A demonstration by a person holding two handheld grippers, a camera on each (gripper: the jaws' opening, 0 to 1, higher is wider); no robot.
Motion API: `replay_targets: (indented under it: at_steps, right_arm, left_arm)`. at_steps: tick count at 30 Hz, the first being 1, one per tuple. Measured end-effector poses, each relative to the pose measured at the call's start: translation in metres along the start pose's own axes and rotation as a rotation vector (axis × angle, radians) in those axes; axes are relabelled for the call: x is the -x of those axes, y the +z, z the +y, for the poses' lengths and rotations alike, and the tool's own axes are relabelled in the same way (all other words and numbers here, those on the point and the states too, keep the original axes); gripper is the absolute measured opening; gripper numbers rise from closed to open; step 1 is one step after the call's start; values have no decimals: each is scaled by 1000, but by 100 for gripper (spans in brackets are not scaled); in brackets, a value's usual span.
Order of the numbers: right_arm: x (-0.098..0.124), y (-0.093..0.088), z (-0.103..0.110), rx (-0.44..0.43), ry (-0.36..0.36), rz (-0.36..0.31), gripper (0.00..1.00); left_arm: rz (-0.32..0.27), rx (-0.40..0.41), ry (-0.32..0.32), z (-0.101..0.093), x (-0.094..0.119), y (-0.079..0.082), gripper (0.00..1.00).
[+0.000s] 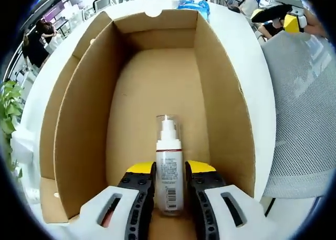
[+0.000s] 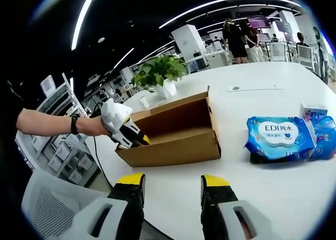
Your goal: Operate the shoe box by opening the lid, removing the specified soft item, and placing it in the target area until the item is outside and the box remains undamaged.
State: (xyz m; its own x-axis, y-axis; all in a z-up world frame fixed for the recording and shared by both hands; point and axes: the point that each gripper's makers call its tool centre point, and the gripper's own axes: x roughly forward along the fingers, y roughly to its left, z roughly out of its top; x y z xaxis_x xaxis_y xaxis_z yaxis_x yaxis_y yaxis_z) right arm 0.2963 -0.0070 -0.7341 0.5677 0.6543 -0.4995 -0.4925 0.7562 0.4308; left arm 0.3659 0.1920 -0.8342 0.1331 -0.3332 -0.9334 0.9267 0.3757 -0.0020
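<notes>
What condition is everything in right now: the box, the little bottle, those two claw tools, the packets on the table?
Cardboard box: lid open, nothing else seen inside but the bottle.
Spray bottle: clear cap on, lying inside the box, clamped between jaws.
Left gripper: shut on the bottle, reaching into the box.
Right gripper: open, holding nothing, above the table.
Blue wipes pack: closed, lying flat on the table beside the box.
Potted plant: upright.

Open brown cardboard shoe box [image 2: 173,137] on white table; white pump-spray bottle [image 1: 169,164] inside, between jaws.
</notes>
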Motion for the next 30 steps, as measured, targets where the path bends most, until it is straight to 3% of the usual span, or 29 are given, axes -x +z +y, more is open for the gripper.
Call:
replay_targets:
  at_steps: [3,8,14,22,30]
  right_arm:
    - [0,0,0,-1,1,2,40]
    - [1,-1,0,-4,0,4,40]
    - [2,-2,-1,-8,-2,4,40]
    - [0,-3,2,1,9,11,40]
    - [-3,-5,6,16,22,23,40]
  left_arm:
    - [25,-41,17,1,-4,-1,24]
    - [18,-37,21,2,-7,2,20]
    - [-38,-26,-9,-1,2,8,19]
    - [-147,18,24,7,25,23,19]
    - [-194,-35,43,1,39,38,19]
